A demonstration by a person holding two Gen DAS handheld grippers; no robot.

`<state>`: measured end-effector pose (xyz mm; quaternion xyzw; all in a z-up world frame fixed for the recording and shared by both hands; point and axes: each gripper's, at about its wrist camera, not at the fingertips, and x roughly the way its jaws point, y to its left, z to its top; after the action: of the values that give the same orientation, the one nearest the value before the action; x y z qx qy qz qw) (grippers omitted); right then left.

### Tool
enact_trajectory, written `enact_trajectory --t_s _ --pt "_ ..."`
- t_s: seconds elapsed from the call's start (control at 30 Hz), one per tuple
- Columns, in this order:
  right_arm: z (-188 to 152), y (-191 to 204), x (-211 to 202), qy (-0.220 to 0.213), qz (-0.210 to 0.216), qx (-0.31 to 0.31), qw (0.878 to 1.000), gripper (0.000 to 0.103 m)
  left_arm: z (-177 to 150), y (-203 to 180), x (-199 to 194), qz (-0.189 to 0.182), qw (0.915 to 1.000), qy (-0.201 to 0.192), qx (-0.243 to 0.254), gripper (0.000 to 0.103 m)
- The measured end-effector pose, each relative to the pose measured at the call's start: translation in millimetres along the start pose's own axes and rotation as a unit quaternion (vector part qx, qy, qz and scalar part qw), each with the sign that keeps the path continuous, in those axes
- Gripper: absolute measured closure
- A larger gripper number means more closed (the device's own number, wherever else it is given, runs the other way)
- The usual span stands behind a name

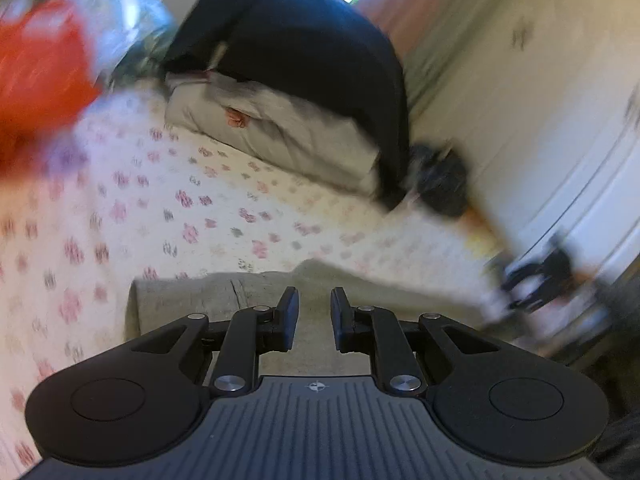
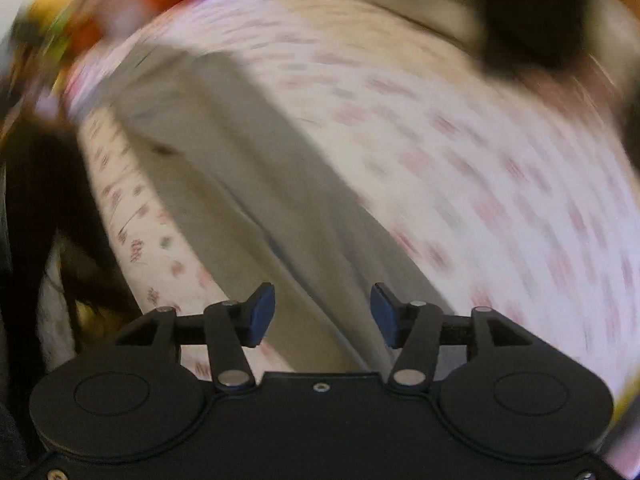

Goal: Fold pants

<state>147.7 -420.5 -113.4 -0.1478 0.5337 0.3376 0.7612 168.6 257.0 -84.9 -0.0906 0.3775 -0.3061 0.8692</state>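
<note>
Grey-beige cloth pants (image 2: 256,184) seen laid long and flat on floral-print bedsheet (image 1: 208,216). Left claw (image 1: 314,316) and right claw (image 2: 322,316) both released, nothing gripped. Folding judged barely begun.

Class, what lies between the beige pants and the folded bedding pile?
Only floral bedsheet, otherwise bare, between the pants and the bedding pile; left wrist view.
</note>
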Motion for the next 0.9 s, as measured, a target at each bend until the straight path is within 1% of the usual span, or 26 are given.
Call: enact_trajectory --t_s 0.03,0.07,0.1,0.13,0.17,0.2,0.23,0.3,0.33,0.37,0.4,0.43,0.47,0.53,0.57,0.6,0.63,0.67,0.7,0.73,0.77,0.8,0.83,0.87,0.9 --pt "17.9 25.0 17.0 0.008 -0.012 -0.045 0.999 0.043 -0.1 -34.0 25.3 0.048 0.9964 0.037 0.060 0.087" --pt "26.5 43.4 30.4 0.016 -0.025 -0.074 0.997 0.043 -4.9 -65.1 47.8 0.090 0.9858 0.069 0.124 0.087" --pt "33.6 62.3 44.5 0.025 -0.041 -0.106 0.993 0.044 -14.4 -95.0 68.9 0.118 0.9712 0.094 0.184 0.087" --pt "36.8 80.4 59.1 0.036 -0.062 -0.139 0.988 0.044 -27.4 -117.2 83.0 0.124 0.9573 0.117 0.233 0.087" --pt "35.1 93.2 69.5 0.043 -0.077 -0.162 0.983 0.044 -40.3 -139.4 96.2 0.122 0.9434 0.135 0.277 0.087" --pt "30.6 98.3 77.9 0.047 -0.082 -0.174 0.980 0.044 -50.6 -156.7 105.7 0.112 0.9357 0.142 0.303 0.087" --pt "26.7 103.7 86.4 0.057 -0.084 -0.175 0.979 0.046 -59.0 -169.8 112.4 0.095 0.9333 0.146 0.314 0.086" --pt "15.1 106.1 97.3 0.069 -0.082 -0.169 0.980 0.051 -69.0 -179.7 119.4 0.065 0.9371 0.144 0.311 0.085" --pt "9.1 107.3 103.0 0.078 -0.087 -0.166 0.979 0.056 -70.1 -181.3 124.5 0.062 0.9402 0.136 0.306 0.085" --pt "4.4 110.8 106.7 0.088 -0.090 -0.164 0.978 0.060 -70.1 -179.9 131.7 0.067 0.9435 0.130 0.298 0.085" --pt "-1.8 113.4 111.0 0.096 -0.089 -0.159 0.979 0.060 -68.3 -176.3 141.5 0.075 0.9469 0.126 0.286 0.085" --pt "-8.2 113.6 114.1 0.102 -0.088 -0.149 0.980 0.060 -65.1 -167.7 151.2 0.086 0.9531 0.124 0.263 0.085" --pt "-14.2 113.7 117.3 0.106 -0.085 -0.136 0.981 0.060 -63.2 -159.9 156.4 0.090 0.9579 0.127 0.242 0.085" --pt "-29.4 107.3 114.7 0.106 -0.067 -0.086 0.988 0.063 -59.0 -146.4 163.8 0.106 0.9655 0.128 0.201 0.085" --pt "-36.3 101.6 107.4 0.087 -0.068 -0.056 0.992 0.063 -59.5 -144.2 164.5 0.108 0.9663 0.133 0.192 0.085" --pt "-43.1 89.5 91.8 0.050 -0.083 -0.009 0.995 0.063 -61.1 -138.5 167.4 0.103 0.9658 0.149 0.185 0.085" --pt "-51.2 72.6 71.5 0.000 -0.097 0.057 0.994 0.062 -68.3 -131.4 173.9 0.097 0.9625 0.180 0.178 0.085" --pt "-61.8 54.2 50.9 -0.051 -0.106 0.126 0.985 0.058 -75.3 -127.9 177.5 0.096 0.9575 0.205 0.178 0.085" --pt "-75.4 35.1 32.1 -0.098 -0.118 0.195 0.969 0.054 -86.7 -123.7 183.4 0.097 0.9504 0.231 0.184 0.085" --pt "-94.7 11.0 14.1 -0.136 -0.150 0.281 0.938 0.043 -95.9 -121.1 187.1 0.099 0.9455 0.246 0.189 0.085" --pt "-112.4 -9.1 4.2 -0.147 -0.181 0.354 0.906 0.040 -102.6 -119.8 185.5 0.099 0.9465 0.238 0.194 0.085" --pt "-126.8 -25.6 -1.0 -0.145 -0.203 0.407 0.879 0.040 -104.3 -119.0 181.6 0.097 0.9502 0.227 0.190 0.085" --pt "-144.2 -42.6 -5.1 -0.140 -0.225 0.460 0.847 0.040 -103.5 -116.3 179.3 0.095 0.9535 0.224 0.178 0.085" --pt "-157.4 -54.7 -7.8 -0.137 -0.231 0.495 0.826 0.040 -101.8 -114.0 178.6 0.093 0.9562 0.223 0.165 0.085" --pt "-171.3 -66.1 -11.2 -0.143 -0.226 0.528 0.806 0.040 -100.7 -112.3 177.2 0.091 0.9581 0.222 0.156 0.085"
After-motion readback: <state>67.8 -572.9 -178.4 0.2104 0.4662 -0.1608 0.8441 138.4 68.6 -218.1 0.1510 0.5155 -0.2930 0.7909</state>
